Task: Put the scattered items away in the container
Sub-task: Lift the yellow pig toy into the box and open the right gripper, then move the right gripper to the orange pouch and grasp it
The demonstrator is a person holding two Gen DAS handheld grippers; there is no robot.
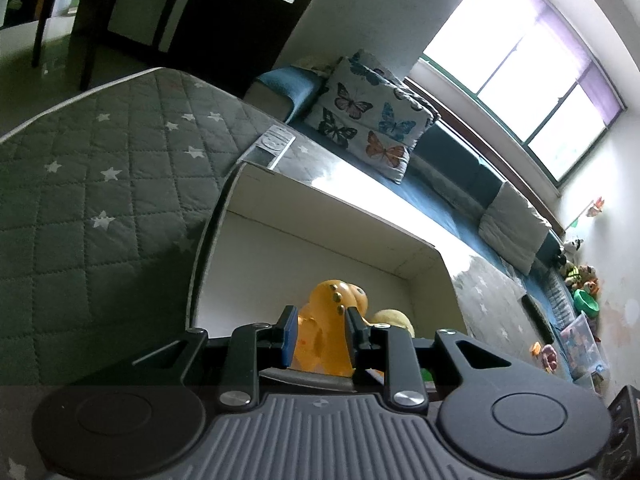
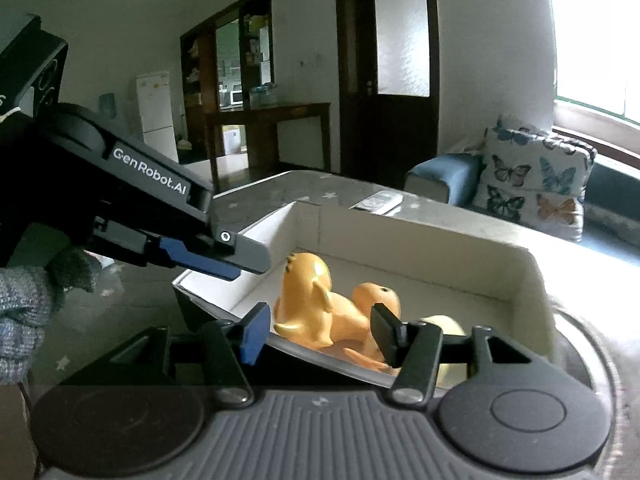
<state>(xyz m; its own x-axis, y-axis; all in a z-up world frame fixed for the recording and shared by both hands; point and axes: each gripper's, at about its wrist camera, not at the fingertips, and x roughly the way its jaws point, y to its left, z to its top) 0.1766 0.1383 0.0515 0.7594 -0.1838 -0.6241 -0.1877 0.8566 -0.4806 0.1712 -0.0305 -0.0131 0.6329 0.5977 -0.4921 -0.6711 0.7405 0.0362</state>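
Note:
A white open box (image 1: 312, 240) stands on the grey star-quilted table; it also shows in the right wrist view (image 2: 420, 248). Inside lie orange toy figures (image 2: 316, 304) and a pale yellow piece (image 2: 448, 326). My left gripper (image 1: 318, 338) is over the box's near edge with its fingers close on either side of an orange toy (image 1: 324, 328); whether they grip it is not clear. From the right wrist view the left gripper (image 2: 240, 258) hangs over the box's left rim. My right gripper (image 2: 318, 332) is open and empty at the box's near rim.
A white remote (image 1: 274, 146) lies on the table behind the box. A blue sofa (image 1: 452, 160) with a butterfly cushion (image 1: 372, 120) runs under the window. Toys sit at the sofa's far end (image 1: 580, 280). A dark wooden table (image 2: 268, 128) and door stand behind.

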